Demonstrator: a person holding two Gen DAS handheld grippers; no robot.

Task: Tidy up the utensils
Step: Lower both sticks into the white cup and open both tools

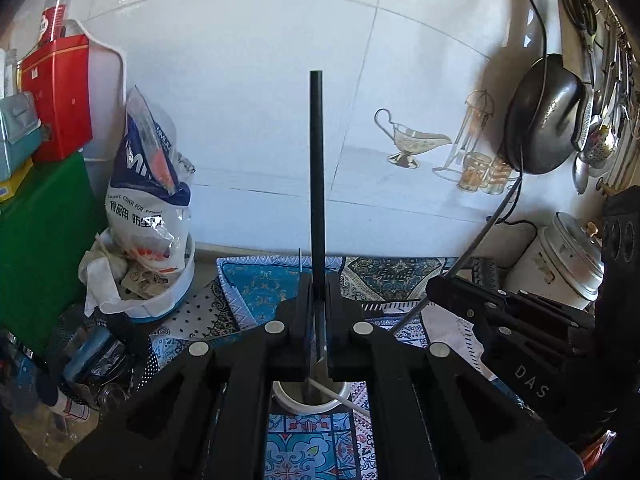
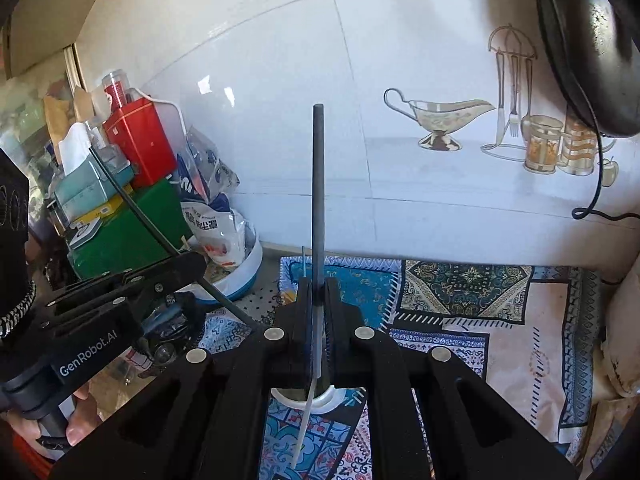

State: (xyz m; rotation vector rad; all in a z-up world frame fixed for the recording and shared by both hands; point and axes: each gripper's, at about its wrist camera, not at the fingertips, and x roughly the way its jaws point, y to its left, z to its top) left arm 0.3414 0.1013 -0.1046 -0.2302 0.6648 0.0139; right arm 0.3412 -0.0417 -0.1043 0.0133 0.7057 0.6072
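The left gripper (image 1: pixel 318 300) is shut tight on a thin dark stick (image 1: pixel 317 168). It looks like a chopstick. The stick stands straight up between the jaws, and its top end pokes up in front of the white wall (image 1: pixel 248 100). The right gripper (image 2: pixel 318 304) is shut tight on a second stick (image 2: pixel 318 184) just like it, and that one stands up too. So each gripper has 1 stick, 2 in all.

Both grippers hang over a patterned cloth (image 2: pixel 460 292) on the counter. Right under each gripper is a white cup (image 1: pixel 310 400). The low end of each stick reaches down toward the cup's mouth. A thin white stick (image 2: pixel 302 432) leans out of the cup toward the near edge of the cloth.

At the left edge of the counter sit a white bag (image 1: pixel 148 200) in a tub, a red tin (image 1: pixel 60 100) and a green box (image 1: pixel 44 240). A black pan (image 1: pixel 540 120) hangs on the wall at the right.

The sticks look light, hard and stiff. They will not bend. They are smooth and thin, so they could slip or spin in the jaws. Each is held near its low end, and the long top part could tip over. A hold nearer the middle would be steadier. I think the cup is where the sticks go, so they likely need to go down straight and be let go gently.
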